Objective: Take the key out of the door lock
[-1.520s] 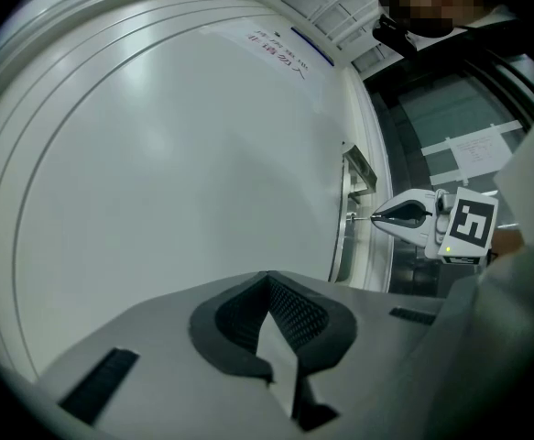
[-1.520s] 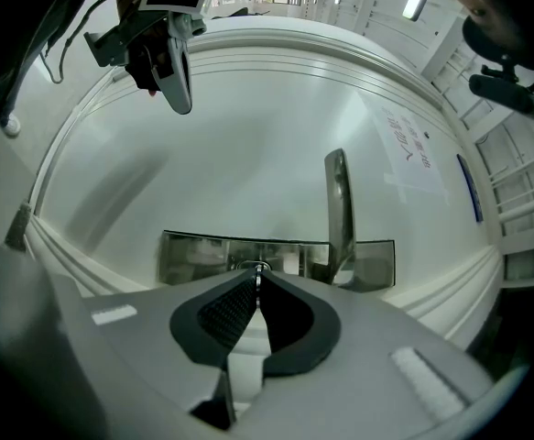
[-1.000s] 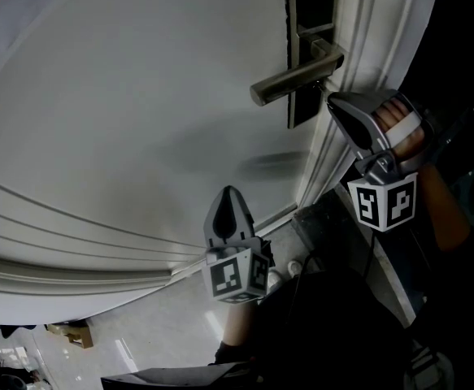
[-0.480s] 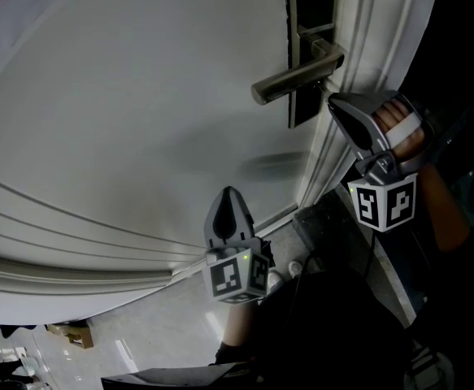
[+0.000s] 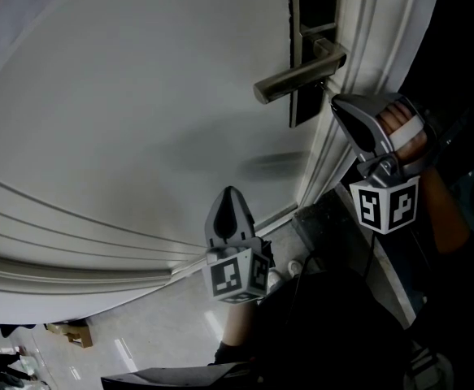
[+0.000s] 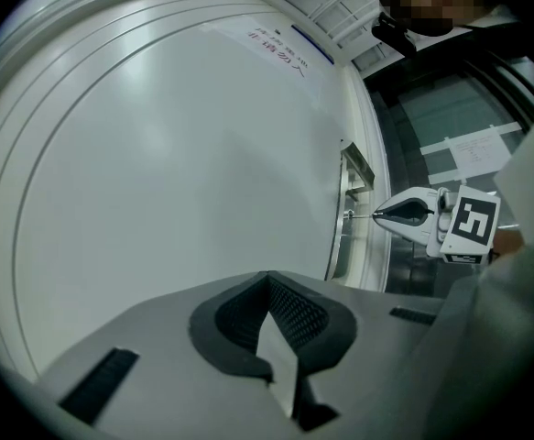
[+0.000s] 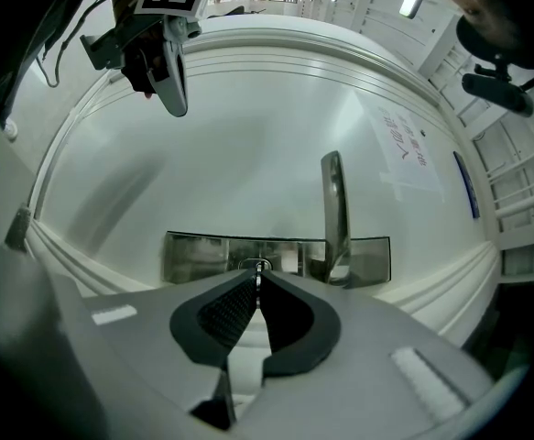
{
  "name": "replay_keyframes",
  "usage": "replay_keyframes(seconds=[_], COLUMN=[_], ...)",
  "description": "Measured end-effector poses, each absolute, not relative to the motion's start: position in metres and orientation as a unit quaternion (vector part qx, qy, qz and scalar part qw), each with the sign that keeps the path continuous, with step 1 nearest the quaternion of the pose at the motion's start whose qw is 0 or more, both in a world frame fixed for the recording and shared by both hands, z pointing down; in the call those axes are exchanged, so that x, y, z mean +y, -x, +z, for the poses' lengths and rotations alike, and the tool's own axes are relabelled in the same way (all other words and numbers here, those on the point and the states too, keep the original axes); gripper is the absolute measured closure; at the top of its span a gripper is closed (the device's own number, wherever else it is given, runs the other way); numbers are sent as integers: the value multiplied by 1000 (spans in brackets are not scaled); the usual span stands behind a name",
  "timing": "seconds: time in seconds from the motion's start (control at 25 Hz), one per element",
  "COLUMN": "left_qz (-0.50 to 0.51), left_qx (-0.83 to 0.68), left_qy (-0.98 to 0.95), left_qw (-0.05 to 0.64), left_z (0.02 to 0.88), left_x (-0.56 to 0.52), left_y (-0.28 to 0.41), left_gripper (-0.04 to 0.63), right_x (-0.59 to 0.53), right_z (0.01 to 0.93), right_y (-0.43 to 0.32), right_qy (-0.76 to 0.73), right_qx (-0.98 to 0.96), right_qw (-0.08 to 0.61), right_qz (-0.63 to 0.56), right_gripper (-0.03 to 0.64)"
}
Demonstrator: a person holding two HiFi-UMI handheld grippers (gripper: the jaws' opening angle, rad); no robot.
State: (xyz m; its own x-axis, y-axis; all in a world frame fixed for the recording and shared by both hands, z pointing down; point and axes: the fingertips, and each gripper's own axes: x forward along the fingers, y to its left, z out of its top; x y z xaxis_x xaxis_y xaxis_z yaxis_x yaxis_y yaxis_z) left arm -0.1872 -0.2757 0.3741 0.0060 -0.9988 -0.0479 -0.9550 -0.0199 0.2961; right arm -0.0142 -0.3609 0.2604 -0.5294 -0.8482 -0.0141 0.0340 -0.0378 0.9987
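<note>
The right gripper point(image 7: 257, 280) has its jaws clenched on the key point(image 7: 261, 266), which sits in the lock plate point(image 7: 193, 257) by the handle point(image 5: 297, 78), square-on, I'd guess to draw it straight out. The left gripper point(image 5: 229, 195) hangs aside, jaws closed, empty. The pads hide most of the key.

The grey left claw point(image 6: 268, 280) is closed with nothing between its jaws and faces a broad white door point(image 6: 175, 154). At the door's edge, the pale right claw point(image 6: 381, 214) pinches a thin metal key point(image 6: 360, 215) that reaches to the silvery lock plate point(image 6: 340, 246).
</note>
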Motion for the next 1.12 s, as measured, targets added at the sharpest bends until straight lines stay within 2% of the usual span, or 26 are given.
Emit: replay_keyframes(seconds=[0.64, 1.12], left_qz=[-122, -117], left_qx=[-692, -687], left_qy=[-706, -712], left_qw=[92, 86], left_z=[372, 367], left_x=[-271, -272], left_y=[186, 178], left_gripper=[595, 595], right_x=[-347, -322], right_z=[258, 271], right_y=[13, 11], right_qy=[-344, -401], right_qx=[-604, -692], right_qw=[341, 274], right_qz=[-633, -534], right_gripper=[604, 604])
